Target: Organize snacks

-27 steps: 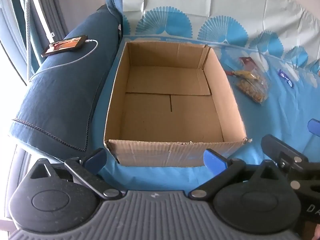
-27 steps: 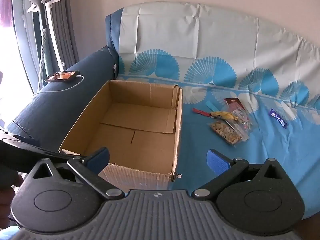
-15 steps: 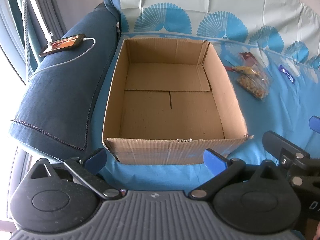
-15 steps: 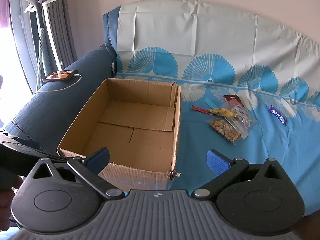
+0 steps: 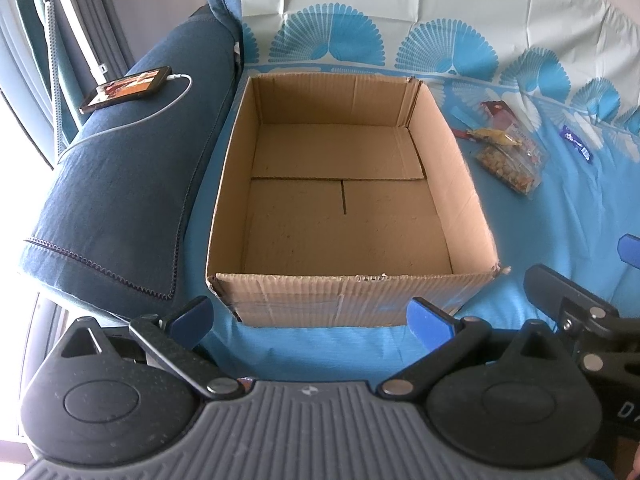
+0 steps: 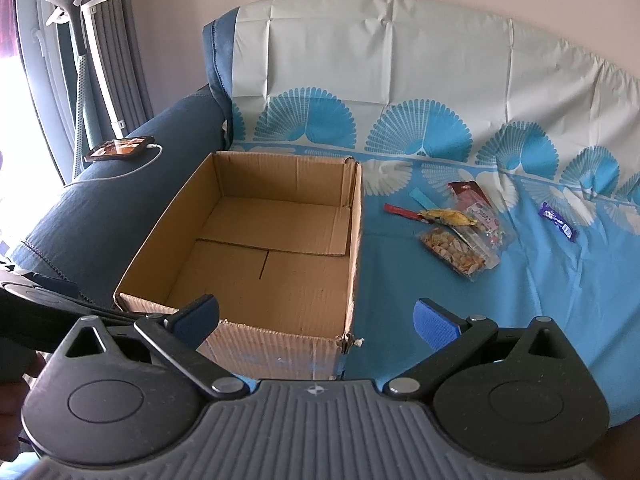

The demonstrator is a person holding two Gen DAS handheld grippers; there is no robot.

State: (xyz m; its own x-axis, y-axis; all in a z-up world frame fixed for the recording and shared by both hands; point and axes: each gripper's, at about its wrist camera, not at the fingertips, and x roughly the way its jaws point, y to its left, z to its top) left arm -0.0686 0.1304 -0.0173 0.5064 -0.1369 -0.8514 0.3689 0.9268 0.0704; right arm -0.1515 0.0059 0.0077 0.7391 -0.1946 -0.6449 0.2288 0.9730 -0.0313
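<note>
The cardboard box [image 5: 344, 216] sits open on the blue patterned cover [image 6: 460, 280] of the sofa. The snacks lie on the cover to its right: a clear bag of nuts [image 6: 456, 254], other packets touching it, and a purple chocolate bar [image 6: 558, 220] apart. Left gripper [image 5: 310, 316] and right gripper [image 6: 316, 314] both hover before the box, fingers spread and holding nothing.

Left gripper [image 5: 310, 316] and right gripper [image 6: 316, 314] hover side by side, each with blue-padded fingers spread wide and holding nothing, the right gripper just beside the left.
</note>
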